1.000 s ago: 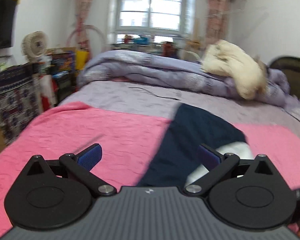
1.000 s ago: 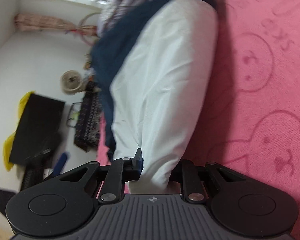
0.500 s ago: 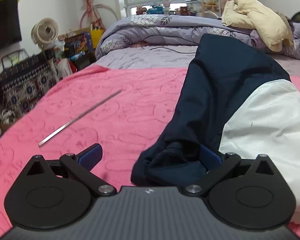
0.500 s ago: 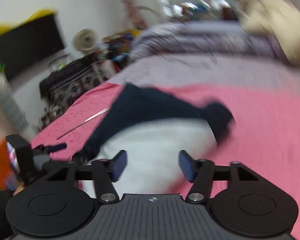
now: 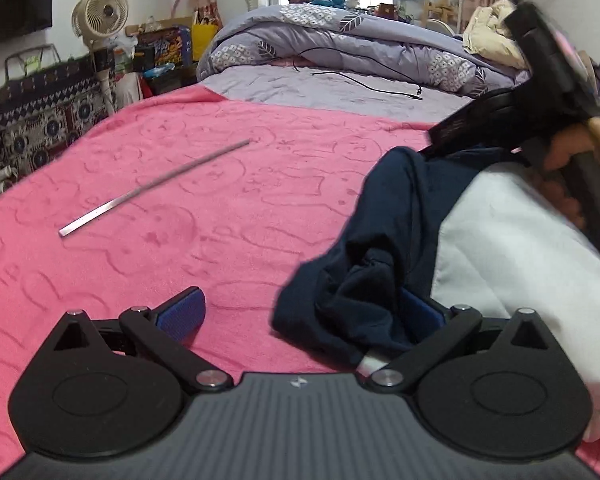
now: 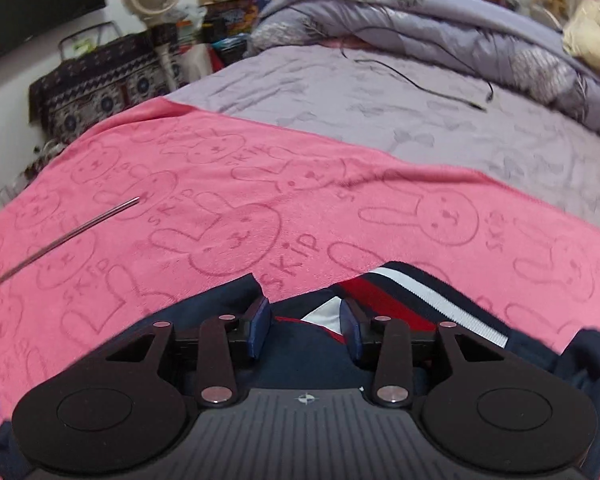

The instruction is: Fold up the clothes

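A navy and white garment (image 5: 416,232) lies on the pink blanket (image 5: 220,208), bunched at its near end. My left gripper (image 5: 300,314) is open, with the navy bunch lying between its fingers against the right pad. In the right wrist view the garment's navy collar with red and white stripes (image 6: 404,292) lies just ahead. My right gripper (image 6: 305,330) is open a moderate width over the navy cloth at the collar. It also shows in the left wrist view (image 5: 540,92), held by a hand above the garment's far end.
A thin metal rod (image 5: 152,188) lies on the pink blanket to the left, also in the right wrist view (image 6: 60,240). A black cable (image 6: 420,80) lies on the purple sheet beyond. A heaped purple duvet (image 5: 340,36), a fan (image 5: 100,12) and clutter stand behind.
My right gripper let go of the white end, opened and swung over to the collar end. My left gripper dropped low by the navy bunch and stays open.
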Motion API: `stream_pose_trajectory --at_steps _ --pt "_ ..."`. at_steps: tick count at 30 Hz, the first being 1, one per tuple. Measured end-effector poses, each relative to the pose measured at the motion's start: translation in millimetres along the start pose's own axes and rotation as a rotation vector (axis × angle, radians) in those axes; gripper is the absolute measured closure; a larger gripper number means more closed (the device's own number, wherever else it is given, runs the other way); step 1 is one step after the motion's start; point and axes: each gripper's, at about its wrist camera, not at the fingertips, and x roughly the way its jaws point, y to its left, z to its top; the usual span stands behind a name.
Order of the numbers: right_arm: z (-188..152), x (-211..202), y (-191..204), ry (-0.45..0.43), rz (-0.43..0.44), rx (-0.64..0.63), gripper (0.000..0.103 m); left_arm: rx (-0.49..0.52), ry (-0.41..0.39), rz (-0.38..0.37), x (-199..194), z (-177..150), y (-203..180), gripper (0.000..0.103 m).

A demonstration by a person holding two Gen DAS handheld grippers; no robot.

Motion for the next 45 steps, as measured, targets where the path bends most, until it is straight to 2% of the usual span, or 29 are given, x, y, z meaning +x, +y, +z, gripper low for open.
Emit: stream_pose_trajectory --at_steps 2,3,4,8,11,13,14,15,16,18,19,20,23,25,27,30,33,37,39,45 --pt "6 -19 -9 -0.02 0.039 0.003 0.052 0.015 -0.032 0.033 -7 5 12 0.0" --pt "7 -34 -14 -0.05 0.064 0.009 0.04 0.002 -0.034 0.031 -10 8 20 0.0" --pt "6 -51 -21 -0.078 0.086 0.007 0.036 -0.011 -0.035 0.029 -14 11 27 0.0" --pt "-11 -111 -33 -0.107 0.16 -0.072 0.036 -0.117 -0.03 0.009 -27 31 47 0.0" --pt "-34 -129 -23 -0.075 0.226 -0.169 0.036 -0.142 -0.093 -0.025 -43 42 42 0.001" --pt "-48 -120 -18 -0.013 0.218 -0.221 0.036 -0.099 -0.129 -0.028 -48 45 32 0.0" --pt "-55 -112 -17 0.016 0.197 -0.246 0.034 -0.049 -0.121 0.003 -44 46 25 0.0" --pt "-61 -100 -20 0.034 0.163 -0.257 0.033 0.011 -0.078 0.055 -32 46 17 0.0" --pt "-64 -90 -26 0.046 0.15 -0.226 0.032 0.069 -0.036 0.106 -20 46 9 0.0" --pt "-60 -91 -33 0.047 0.146 -0.121 0.034 0.104 -0.022 0.098 -19 46 5 0.002" --pt "-56 -100 -31 0.036 0.135 -0.108 0.034 0.121 -0.015 0.095 -18 46 3 0.005" --pt "-54 -111 -27 0.019 0.13 -0.123 0.034 0.137 -0.01 0.089 -18 46 1 0.005" --pt "-61 -147 -21 -0.03 0.168 -0.189 0.029 0.174 -0.108 -0.08 -53 53 -3 0.001" --pt "-71 -165 -21 -0.014 0.161 -0.191 0.023 0.239 -0.063 -0.185 -66 57 -16 0.0" --pt "-85 -181 -20 0.004 0.142 -0.183 0.023 0.287 0.031 -0.163 -72 56 -34 0.0" --pt "-116 -200 -19 0.033 0.124 -0.153 0.019 0.255 0.143 -0.13 -77 46 -55 0.0" --pt "-148 -212 -11 0.043 0.09 -0.117 0.018 0.196 0.199 -0.18 -80 32 -66 0.0" --pt "-179 -219 0 0.039 0.022 -0.039 0.018 0.227 0.223 -0.151 -90 15 -82 0.0" --pt "-188 -224 5 0.024 0.017 -0.022 0.018 0.23 0.226 -0.149 -94 11 -86 0.0" --pt "-186 -226 13 0.015 0.006 -0.03 0.016 0.24 0.224 -0.131 -101 11 -92 0.0"
